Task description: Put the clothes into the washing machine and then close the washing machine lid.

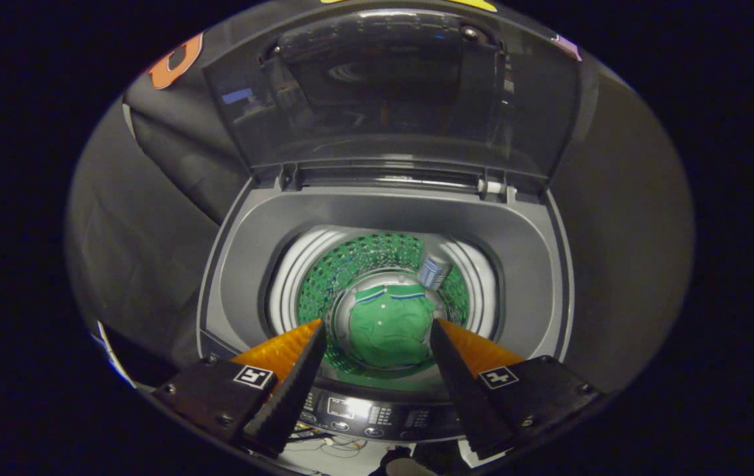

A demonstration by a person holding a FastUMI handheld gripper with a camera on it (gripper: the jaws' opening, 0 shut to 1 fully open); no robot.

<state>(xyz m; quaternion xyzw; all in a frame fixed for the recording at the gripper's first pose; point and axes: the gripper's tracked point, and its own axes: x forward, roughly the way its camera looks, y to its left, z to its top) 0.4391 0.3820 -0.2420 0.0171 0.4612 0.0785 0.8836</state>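
A green garment (391,328) with a striped collar lies at the bottom of the washing machine's drum (324,277), which reflects its green on the perforated wall. My gripper (377,325) hovers above the machine's front, open, with nothing between the fingers; the garment shows far below, through the gap between the fingertips. The grey top deck (244,258) rings the drum opening. The tinted transparent lid (390,86) stands raised upright behind the opening, hinged at the back.
The control panel (377,416) runs along the machine's front edge, just under the fingers. Black cloth walls stand close on both sides and behind the lid. A small ribbed insert (434,271) sits on the drum's far right wall.
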